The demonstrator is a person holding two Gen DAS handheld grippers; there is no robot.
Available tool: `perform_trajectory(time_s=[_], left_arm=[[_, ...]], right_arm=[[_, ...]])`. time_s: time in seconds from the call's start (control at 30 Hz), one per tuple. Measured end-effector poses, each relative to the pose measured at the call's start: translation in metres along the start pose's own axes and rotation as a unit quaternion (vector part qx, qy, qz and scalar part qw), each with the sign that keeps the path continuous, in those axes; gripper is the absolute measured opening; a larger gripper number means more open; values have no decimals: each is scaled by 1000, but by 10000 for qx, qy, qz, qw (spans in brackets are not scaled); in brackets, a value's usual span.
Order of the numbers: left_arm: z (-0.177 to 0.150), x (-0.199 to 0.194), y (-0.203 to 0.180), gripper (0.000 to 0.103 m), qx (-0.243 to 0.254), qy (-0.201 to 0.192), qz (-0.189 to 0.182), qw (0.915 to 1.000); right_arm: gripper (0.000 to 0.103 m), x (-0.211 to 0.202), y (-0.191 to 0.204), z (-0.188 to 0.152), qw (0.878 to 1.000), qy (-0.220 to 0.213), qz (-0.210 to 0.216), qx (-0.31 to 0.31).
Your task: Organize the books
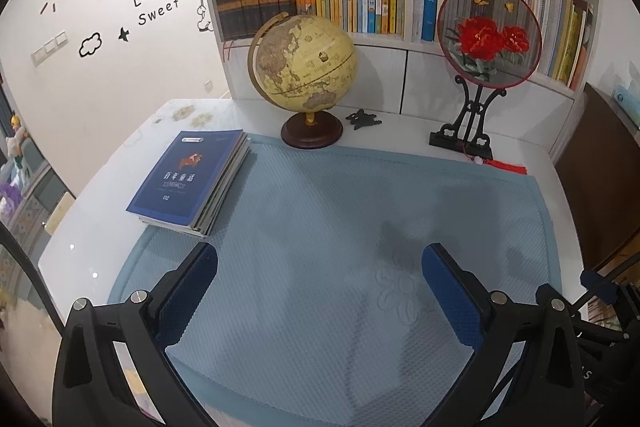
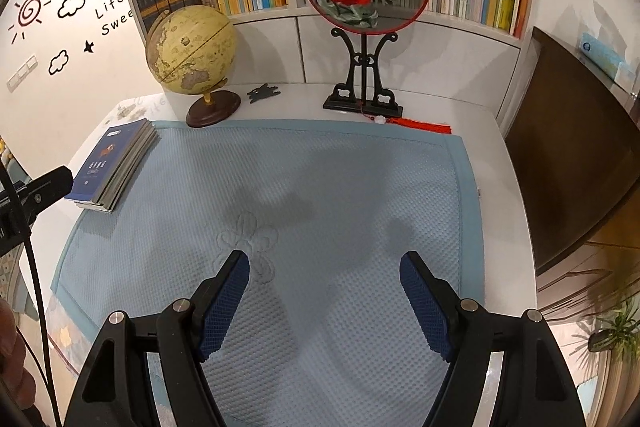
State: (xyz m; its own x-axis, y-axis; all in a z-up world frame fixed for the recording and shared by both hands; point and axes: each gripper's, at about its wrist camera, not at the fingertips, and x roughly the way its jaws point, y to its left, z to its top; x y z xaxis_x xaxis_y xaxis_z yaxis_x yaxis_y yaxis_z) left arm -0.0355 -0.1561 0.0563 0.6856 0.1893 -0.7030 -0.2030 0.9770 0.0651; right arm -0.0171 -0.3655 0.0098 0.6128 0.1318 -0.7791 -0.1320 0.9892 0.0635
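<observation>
Both claws spread and empty over the blue mat (image 1: 320, 211), left gripper (image 1: 320, 267), right gripper (image 2: 324, 267); stack of books (image 1: 192, 179) lies flat at mat's left edge beside the globe (image 1: 304, 67) — careless lift risks spilling lower books or knocking it.

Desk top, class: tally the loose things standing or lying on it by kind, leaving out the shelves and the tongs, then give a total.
Stack of books: 1
Globe: 1
Round fan on stand: 1
Small black ornament: 1
Blue mat: 1
Total: 5
</observation>
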Motion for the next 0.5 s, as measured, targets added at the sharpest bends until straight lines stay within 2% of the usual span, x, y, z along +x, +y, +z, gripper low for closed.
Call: perform_trajectory(time_s=[0.5], left_arm=[[-6,7,-14,102,170,137,-37,9998]], right_arm=[[76,3,-7,-2,9999,40,2,136]])
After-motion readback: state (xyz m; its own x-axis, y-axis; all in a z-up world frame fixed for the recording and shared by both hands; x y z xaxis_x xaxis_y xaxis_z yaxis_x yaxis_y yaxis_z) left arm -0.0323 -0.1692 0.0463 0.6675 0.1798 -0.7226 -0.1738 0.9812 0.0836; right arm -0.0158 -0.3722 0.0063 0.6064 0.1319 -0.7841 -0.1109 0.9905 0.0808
